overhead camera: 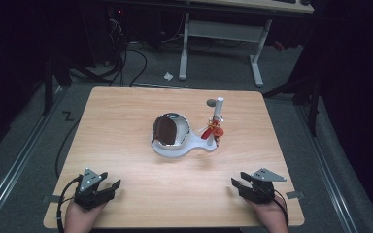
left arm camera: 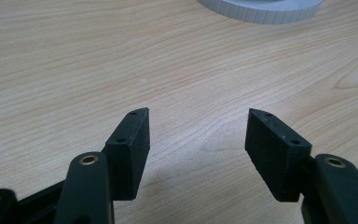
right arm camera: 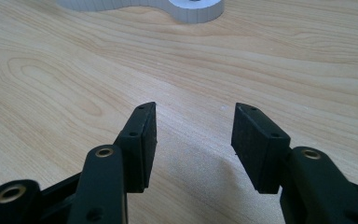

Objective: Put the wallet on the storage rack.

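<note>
A white stand [overhead camera: 175, 148] sits at the table's middle, carrying a shiny metal bowl [overhead camera: 171, 129] with a dark inside and a white upright post [overhead camera: 218, 110] with a red and orange piece [overhead camera: 212, 131] on it. My left gripper [overhead camera: 112, 187] rests open at the front left edge, nothing between its jaws. At the front right edge my right gripper [overhead camera: 238, 183] is open and empty too. The left gripper [left arm camera: 196, 116] faces bare wood with the stand's rim [left arm camera: 261, 10] far ahead. The right gripper [right arm camera: 195, 108] points toward the stand's base [right arm camera: 186, 10].
The wooden table [overhead camera: 126, 116] has bare wood all around the stand. A small dark round spot [overhead camera: 211, 102] lies behind the post. Beyond the table's far edge are grey floor, cables and a white desk frame [overhead camera: 221, 46].
</note>
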Demonstrator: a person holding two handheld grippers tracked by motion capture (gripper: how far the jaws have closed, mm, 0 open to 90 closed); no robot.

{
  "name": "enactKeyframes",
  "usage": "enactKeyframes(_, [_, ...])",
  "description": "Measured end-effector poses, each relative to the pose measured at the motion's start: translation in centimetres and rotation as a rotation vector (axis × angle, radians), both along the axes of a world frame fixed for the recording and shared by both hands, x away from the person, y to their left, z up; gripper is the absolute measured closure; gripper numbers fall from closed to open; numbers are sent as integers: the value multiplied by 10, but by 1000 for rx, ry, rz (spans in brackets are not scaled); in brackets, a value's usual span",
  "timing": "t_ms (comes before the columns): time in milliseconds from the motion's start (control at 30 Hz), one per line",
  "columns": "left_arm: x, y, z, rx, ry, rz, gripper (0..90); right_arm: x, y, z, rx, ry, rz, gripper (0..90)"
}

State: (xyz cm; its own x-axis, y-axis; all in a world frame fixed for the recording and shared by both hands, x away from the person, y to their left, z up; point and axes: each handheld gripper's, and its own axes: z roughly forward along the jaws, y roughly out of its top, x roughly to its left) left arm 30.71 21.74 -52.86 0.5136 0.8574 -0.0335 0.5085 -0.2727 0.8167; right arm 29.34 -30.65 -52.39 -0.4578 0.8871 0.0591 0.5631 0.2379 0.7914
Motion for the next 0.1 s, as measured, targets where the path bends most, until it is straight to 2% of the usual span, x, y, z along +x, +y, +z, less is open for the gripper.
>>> enactKeyframes(100, [0, 1, -2, -13, 26, -5, 401, -1, 1, 0, -12, -4, -7, 509])
